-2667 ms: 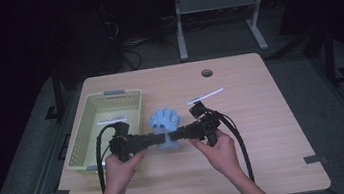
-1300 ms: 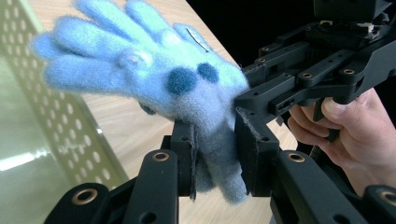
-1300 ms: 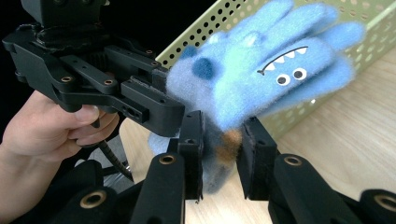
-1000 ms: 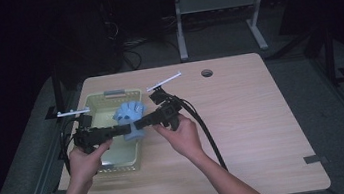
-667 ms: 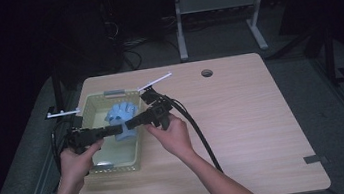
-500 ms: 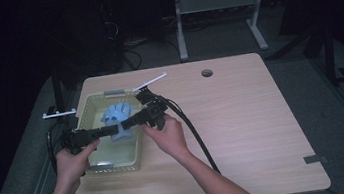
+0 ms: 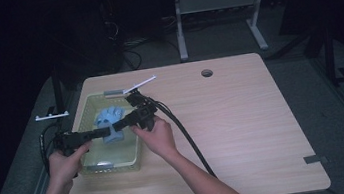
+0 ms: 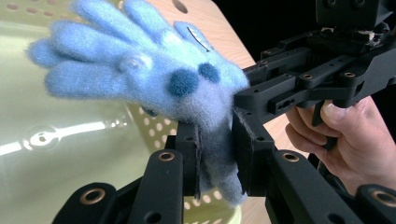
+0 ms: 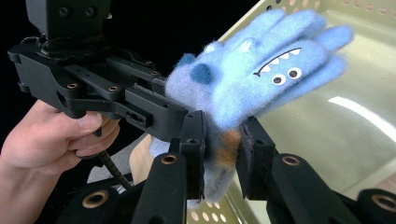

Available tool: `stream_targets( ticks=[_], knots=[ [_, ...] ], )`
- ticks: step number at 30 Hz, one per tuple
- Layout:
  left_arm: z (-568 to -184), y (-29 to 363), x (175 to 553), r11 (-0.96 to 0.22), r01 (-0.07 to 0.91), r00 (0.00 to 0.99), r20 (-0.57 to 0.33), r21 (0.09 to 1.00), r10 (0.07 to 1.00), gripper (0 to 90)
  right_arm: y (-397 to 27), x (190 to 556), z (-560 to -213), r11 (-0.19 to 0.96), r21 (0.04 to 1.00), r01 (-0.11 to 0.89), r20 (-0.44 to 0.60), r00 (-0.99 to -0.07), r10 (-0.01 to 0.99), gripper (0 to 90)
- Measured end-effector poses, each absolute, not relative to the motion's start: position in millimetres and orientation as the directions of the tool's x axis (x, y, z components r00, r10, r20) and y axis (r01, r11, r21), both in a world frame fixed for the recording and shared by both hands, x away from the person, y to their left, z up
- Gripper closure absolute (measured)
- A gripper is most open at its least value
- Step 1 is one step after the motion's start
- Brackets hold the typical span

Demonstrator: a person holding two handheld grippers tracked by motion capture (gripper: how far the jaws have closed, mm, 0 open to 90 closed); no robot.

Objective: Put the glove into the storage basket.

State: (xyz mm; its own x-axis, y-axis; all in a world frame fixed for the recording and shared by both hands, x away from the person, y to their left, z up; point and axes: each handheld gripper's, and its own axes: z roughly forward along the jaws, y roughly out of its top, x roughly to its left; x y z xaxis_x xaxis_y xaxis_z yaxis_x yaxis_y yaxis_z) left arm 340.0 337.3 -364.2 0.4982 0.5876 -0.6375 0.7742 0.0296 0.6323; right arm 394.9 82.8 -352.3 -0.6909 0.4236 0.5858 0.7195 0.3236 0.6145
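A fuzzy blue glove (image 7: 109, 118) with a monster face hangs over the pale yellow-green basket (image 7: 111, 166) at the table's left. Both grippers pinch its cuff from opposite sides. In the left gripper view, my left gripper (image 8: 217, 142) is shut on the cuff, with the glove (image 8: 154, 79) spreading up and left and the right gripper (image 8: 299, 84) pressing in from the right. In the right gripper view, my right gripper (image 9: 223, 140) is shut on the same cuff below the glove (image 9: 252, 79); the left gripper (image 9: 116, 98) comes in from the left. The basket floor (image 8: 56, 154) lies beneath.
The right gripper's cable (image 7: 185, 135) trails across the wooden table (image 7: 243, 118) toward the front edge. A round hole (image 7: 206, 72) sits near the table's far edge. A metal stand (image 7: 218, 5) is on the floor behind the table.
Both hands have carried the glove leftward from the table's middle to above the basket and a little lower. Both grips have stayed on the cuff.
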Motion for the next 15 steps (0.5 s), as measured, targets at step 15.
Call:
stream_targets(
  ticks=[15],
  knots=[
    [-381,350,345,0.036,0.810,0.442,-0.650,0.585,0.618,73.0,101,402,-373,0.340,0.573,0.746,0.603,-0.665,0.442,74.4]
  ],
)
